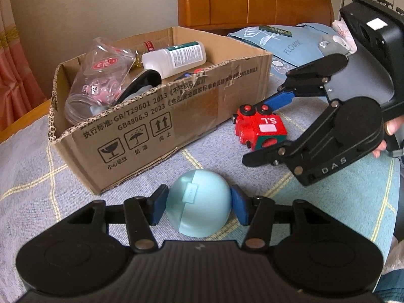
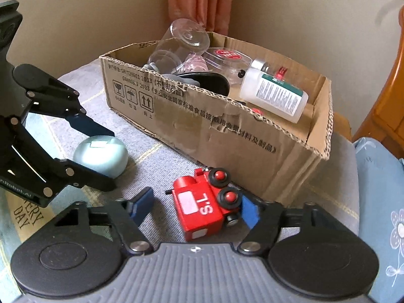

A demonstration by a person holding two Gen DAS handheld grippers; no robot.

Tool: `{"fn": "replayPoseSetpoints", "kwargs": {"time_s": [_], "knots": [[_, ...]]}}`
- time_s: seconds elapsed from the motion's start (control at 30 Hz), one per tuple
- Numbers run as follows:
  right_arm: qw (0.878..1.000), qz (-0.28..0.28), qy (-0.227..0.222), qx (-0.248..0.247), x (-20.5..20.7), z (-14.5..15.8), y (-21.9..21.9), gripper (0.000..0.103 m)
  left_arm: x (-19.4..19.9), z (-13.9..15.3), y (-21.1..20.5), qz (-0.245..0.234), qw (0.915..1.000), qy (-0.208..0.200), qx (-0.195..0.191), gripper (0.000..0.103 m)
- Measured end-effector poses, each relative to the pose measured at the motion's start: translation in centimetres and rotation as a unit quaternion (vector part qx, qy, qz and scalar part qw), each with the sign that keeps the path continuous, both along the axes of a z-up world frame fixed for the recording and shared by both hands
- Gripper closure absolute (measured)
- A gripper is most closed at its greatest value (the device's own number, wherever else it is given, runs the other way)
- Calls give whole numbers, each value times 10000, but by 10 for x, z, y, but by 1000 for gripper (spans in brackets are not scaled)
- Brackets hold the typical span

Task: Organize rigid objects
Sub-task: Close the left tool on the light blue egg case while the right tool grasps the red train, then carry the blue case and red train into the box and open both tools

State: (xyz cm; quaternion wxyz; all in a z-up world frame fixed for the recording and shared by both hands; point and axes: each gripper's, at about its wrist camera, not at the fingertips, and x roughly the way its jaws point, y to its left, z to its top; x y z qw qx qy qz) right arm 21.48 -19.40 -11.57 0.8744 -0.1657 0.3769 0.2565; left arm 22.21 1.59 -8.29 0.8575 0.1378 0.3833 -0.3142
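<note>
A pale blue round case (image 1: 199,202) rests on the checked bed cover, and my left gripper (image 1: 199,207) is shut on it, one blue pad pressed on each side. From the right wrist view the same case (image 2: 101,151) sits between the left gripper's (image 2: 106,154) fingers. A red toy train (image 2: 199,207) marked "S.L" lies on its side in front of the cardboard box (image 2: 227,131). My right gripper (image 2: 194,209) stands around it: the right pad touches a wheel, the left pad is still apart. In the left wrist view the train (image 1: 260,126) lies between the right gripper's (image 1: 255,133) fingers.
The open cardboard box (image 1: 156,116) holds a white bottle (image 1: 174,58), clear plastic jars (image 1: 98,80) and a black object (image 1: 141,83). A blue pillow (image 1: 290,43) and a wooden headboard (image 1: 252,0) lie behind. A person's hand (image 1: 388,131) holds the right gripper.
</note>
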Motion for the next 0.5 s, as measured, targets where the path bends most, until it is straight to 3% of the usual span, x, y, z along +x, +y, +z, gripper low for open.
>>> {"fn": "replayPoseSetpoints", "kwargs": {"time_s": [0.13,0.5], "knots": [[10000,-1,8,-17,1,1,0,45,1,1,-1,12,10000,20,26,50],[9999,89,128,44,-13,14,-6,45,-1,6,0,34,9994,254,233,50]]}}
